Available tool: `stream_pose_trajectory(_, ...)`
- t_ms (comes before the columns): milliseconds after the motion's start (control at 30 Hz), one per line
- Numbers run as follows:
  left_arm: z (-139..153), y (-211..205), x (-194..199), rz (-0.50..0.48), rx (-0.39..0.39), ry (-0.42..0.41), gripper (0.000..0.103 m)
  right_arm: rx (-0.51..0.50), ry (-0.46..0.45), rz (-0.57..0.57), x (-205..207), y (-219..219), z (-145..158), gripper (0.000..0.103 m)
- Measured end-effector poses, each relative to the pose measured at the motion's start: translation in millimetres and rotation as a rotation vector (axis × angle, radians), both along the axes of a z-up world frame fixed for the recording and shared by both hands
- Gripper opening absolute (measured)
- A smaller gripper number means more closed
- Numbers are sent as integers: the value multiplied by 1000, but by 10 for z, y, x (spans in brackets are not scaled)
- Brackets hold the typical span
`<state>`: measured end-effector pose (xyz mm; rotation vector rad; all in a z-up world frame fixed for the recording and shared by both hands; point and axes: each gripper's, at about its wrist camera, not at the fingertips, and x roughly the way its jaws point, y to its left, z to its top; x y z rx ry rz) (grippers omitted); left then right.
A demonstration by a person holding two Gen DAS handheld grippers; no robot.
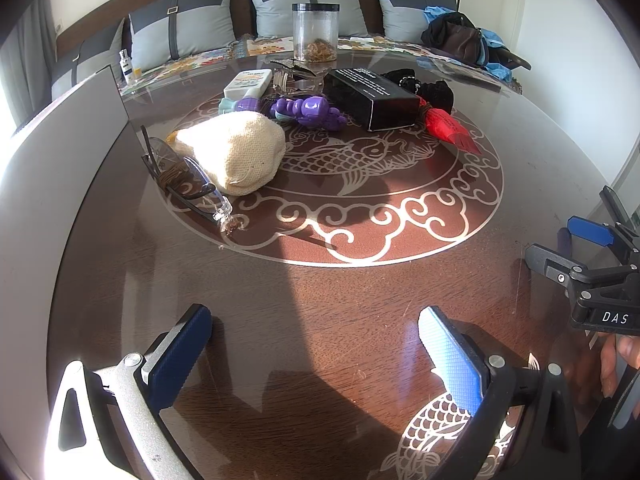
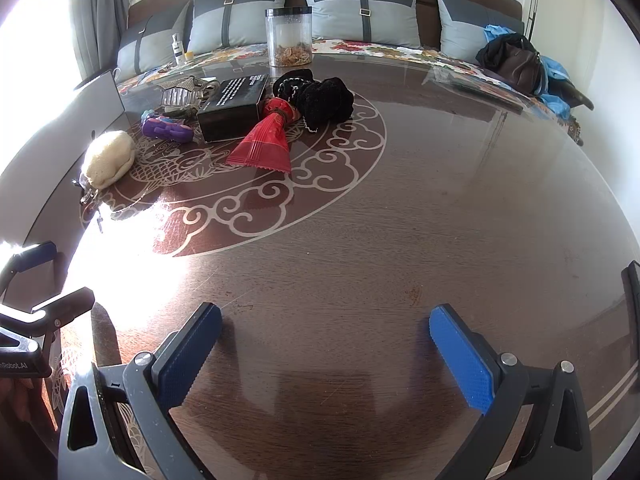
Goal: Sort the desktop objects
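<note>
Left hand-held gripper [image 1: 316,360]: released, jaws wide apart, nothing between them, low over the bare bench [image 1: 320,300] at the frame's bottom.
Right hand-held gripper [image 2: 326,354]: released too, jaws spread over bare wood at lower centre.
Cluster: upper centre of both views, on the carp inlay.
Cream knit pouch [image 1: 236,154]: left of cluster, touching folded glasses [image 1: 188,184].
Purple toy [image 1: 308,112]: just behind the pouch.
Black box [image 2: 234,106]: beside red wrapper [image 2: 264,146] and black cloth [image 2: 320,98].
Clear jar [image 1: 315,32]: far edge, upright.

Left gripper [image 1: 316,356] fingers spread, empty; right gripper [image 2: 326,354] likewise.
</note>
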<state>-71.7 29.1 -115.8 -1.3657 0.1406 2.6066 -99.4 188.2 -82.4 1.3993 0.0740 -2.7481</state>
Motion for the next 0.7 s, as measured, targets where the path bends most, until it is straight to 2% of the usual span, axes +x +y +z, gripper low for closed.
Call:
stream_pose_trajectory(467,15,-84,57,13,4,-11,103,0,0,1,0,-1,2,103)
stream_pose_trajectory(567,34,-280,35,100,30,-31,103,0,0,1,0,0,1,103)
stream_pose_trajectory(700,130,-549,-194,195,126,-58,103,0,0,1,-1,0,1,103)
